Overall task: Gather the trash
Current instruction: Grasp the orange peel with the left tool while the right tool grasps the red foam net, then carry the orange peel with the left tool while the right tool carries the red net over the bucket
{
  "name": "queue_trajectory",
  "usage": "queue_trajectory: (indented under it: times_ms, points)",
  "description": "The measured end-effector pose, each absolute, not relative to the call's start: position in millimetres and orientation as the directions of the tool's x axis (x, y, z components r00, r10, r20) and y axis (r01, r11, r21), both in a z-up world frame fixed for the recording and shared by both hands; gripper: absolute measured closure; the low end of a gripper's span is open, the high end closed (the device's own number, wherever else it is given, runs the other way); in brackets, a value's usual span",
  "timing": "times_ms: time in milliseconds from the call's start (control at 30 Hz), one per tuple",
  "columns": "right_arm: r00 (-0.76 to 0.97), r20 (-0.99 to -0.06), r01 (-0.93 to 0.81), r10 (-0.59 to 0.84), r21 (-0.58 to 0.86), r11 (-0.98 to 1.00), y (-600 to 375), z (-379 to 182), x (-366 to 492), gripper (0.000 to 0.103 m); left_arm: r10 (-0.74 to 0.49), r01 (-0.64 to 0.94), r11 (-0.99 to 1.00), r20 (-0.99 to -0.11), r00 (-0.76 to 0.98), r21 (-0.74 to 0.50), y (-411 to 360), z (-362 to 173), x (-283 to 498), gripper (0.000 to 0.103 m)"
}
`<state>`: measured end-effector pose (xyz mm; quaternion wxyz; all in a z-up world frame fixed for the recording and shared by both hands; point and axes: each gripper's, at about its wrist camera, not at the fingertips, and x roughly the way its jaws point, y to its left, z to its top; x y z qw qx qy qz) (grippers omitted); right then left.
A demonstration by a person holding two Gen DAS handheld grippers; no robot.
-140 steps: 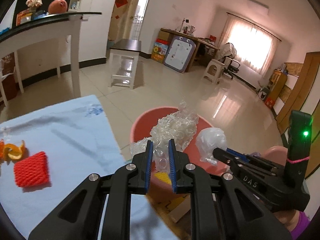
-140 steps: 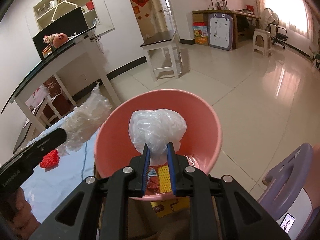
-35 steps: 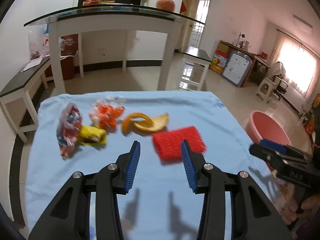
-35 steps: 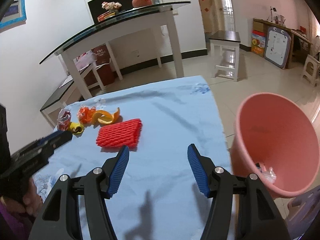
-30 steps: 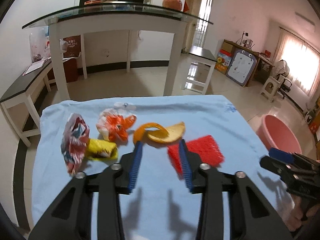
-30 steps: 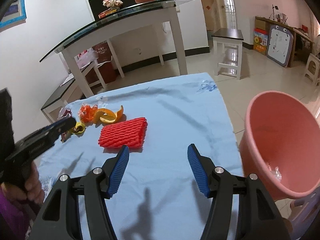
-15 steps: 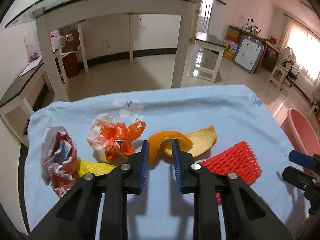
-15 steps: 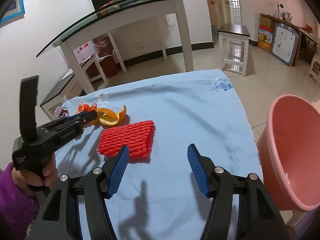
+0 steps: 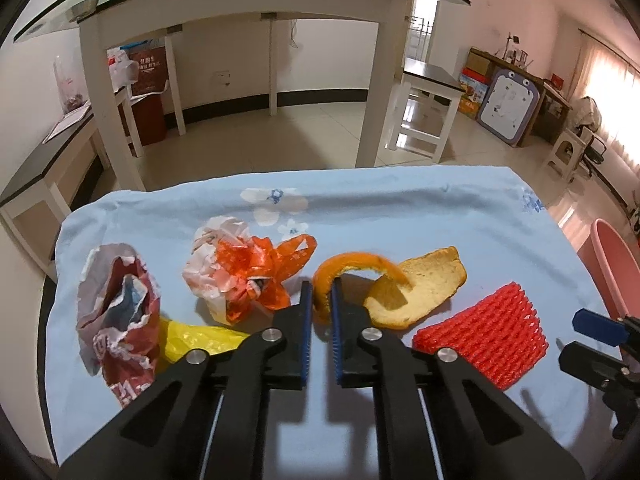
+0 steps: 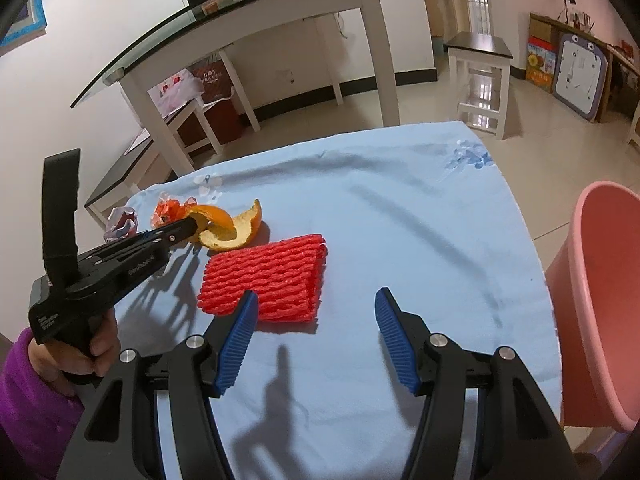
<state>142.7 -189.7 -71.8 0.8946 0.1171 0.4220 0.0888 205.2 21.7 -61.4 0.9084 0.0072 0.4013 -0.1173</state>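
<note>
Left gripper (image 9: 320, 304): jaws have just been closing and now pinch the curled end of the orange peel (image 9: 384, 284), which lies on the blue cloth (image 9: 400, 208). Right gripper (image 10: 312, 320): jaws spread wide, empty, low over the cloth just short of the red foam net (image 10: 264, 280). Wrappers (image 9: 240, 272) sit left of the peel. Pink bin (image 10: 596, 292) stands off the table's right edge.

Step in hand, by my reading: grasping the peel. Next calls for lifting it clear and carrying it right to the bin; the right could close on the net.
</note>
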Motion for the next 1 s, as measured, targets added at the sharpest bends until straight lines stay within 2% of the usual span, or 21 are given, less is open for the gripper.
queue_trajectory:
  times_ms: [467,533,733,767,800,900,1000]
  points:
    - [0.568,-0.754,-0.055,0.33,0.366,0.929,-181.8,-91.3,161.8,0.044,-0.285,0.226,0.958,-0.685,0.671,-0.178,32.3,-34.0,166.9,0.097]
    - [0.568,-0.755,-0.062,0.326,0.356,0.932,-178.0,-92.2,162.5,0.049,-0.29,0.228,0.957,-0.683,0.671,-0.182,32.0,-32.3,162.5,0.097]
    - [0.559,-0.757,-0.079,0.337,0.357,0.931,-175.2,-93.4,161.9,0.078,-0.296,0.226,0.955,-0.685,0.666,-0.193,30.5,-30.1,150.2,0.097]
    - [0.56,-0.758,-0.08,0.336,0.354,0.932,-174.8,-93.3,161.1,0.087,-0.297,0.226,0.955,-0.686,0.665,-0.194,29.7,-29.9,148.3,0.097]
    - [0.561,-0.756,-0.082,0.336,0.353,0.932,-176.0,-92.4,159.5,0.092,-0.298,0.227,0.954,-0.686,0.664,-0.195,28.7,-29.5,145.8,0.097]
    - [0.568,-0.747,-0.084,0.345,0.364,0.928,-180.9,-90.1,154.2,0.099,-0.302,0.23,0.953,-0.687,0.661,-0.197,25.4,-27.0,140.4,0.097]
    - [0.587,-0.735,-0.083,0.34,0.364,0.928,-188.2,-84.5,145.1,0.1,-0.307,0.236,0.951,-0.683,0.663,-0.198,22.8,-23.9,134.8,0.097]
